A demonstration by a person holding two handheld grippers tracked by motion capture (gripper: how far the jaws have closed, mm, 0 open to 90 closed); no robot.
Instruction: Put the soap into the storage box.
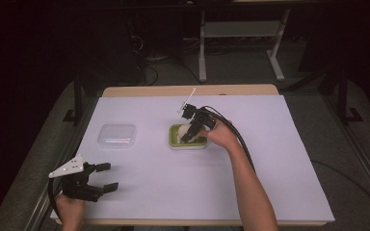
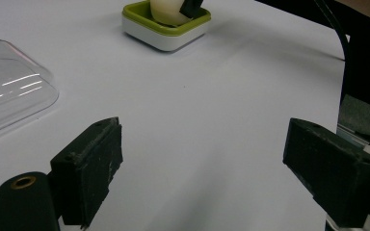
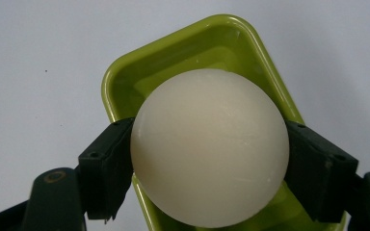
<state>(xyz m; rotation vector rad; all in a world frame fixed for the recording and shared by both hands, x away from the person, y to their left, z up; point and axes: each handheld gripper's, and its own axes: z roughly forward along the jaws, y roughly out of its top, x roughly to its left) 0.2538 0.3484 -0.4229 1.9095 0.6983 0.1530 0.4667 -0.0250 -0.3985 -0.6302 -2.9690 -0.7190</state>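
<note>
Right gripper (image 3: 209, 154) angled down over green dish (image 3: 125, 82), clamped on cream ball (image 3: 209, 144). Left gripper (image 1: 103, 177) rests low near the table edge, jaws apart, nothing held.

The cream ball (image 3: 209, 149) is looking smooth and waxy, giving off only a soft sheen. The green tray (image 3: 125, 79) under it is showing as glossy moulded plastic, white outside. The clear lid (image 2: 9, 91) is catching light streaks like thin shiny plastic. The right gripper (image 3: 209, 163) pads are looking matt black and scuffed. White matt paper is covering the wooden tabletop (image 1: 188, 90).
</note>
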